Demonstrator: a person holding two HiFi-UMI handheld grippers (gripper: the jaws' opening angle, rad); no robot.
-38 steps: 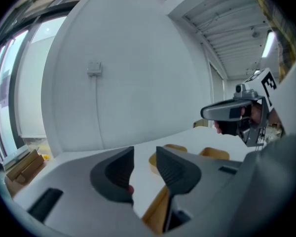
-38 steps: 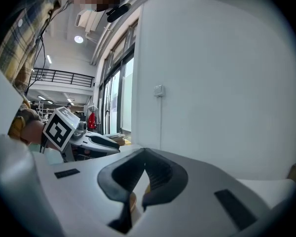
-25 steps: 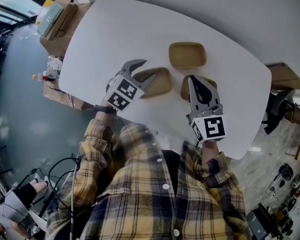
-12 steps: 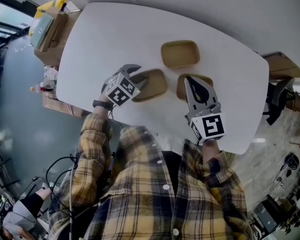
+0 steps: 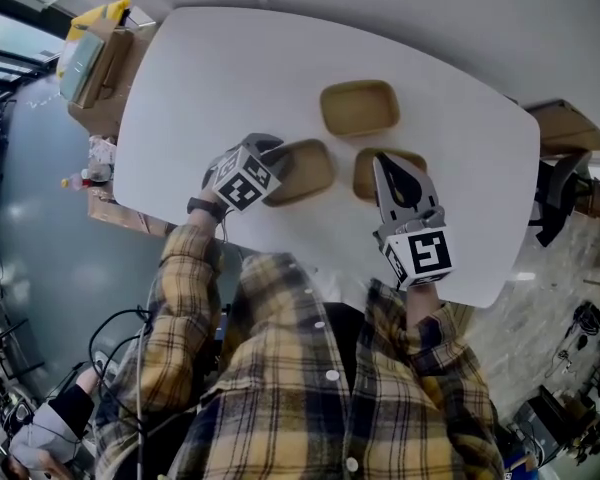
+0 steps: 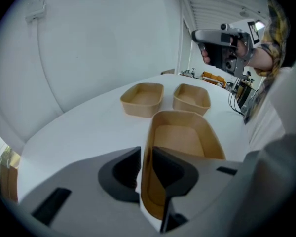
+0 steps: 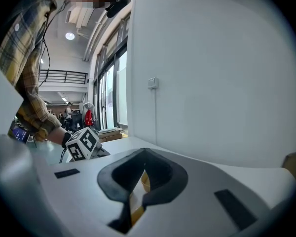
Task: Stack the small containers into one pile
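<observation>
I take the untouched tan paperboard tub [image 5: 358, 108], shallow and rectangular with rounded corners, as my marker on the white table [image 5: 200, 78]. Nearer me and left of it sits a second tan paperboard tub [image 5: 305, 173]. My left tongs [image 6: 147, 157] are closed onto its near wall, one jaw inside and one outside. That thin rim is the only purchase such a tub offers.

Nearer me and right of the marker lies a third tan paperboard tub [image 5: 365, 176]. My right tongs [image 7: 144, 174] reach over its near side, jaws drawn almost together. A sliver of white-and-tan card shows between them, and I judge that to be this tub's wall.

All three tubs stand open side up and apart from one another, so nothing is nested yet. Gripping by the rim keeps each hollow clear, which should let one tub drop straight into another.
</observation>
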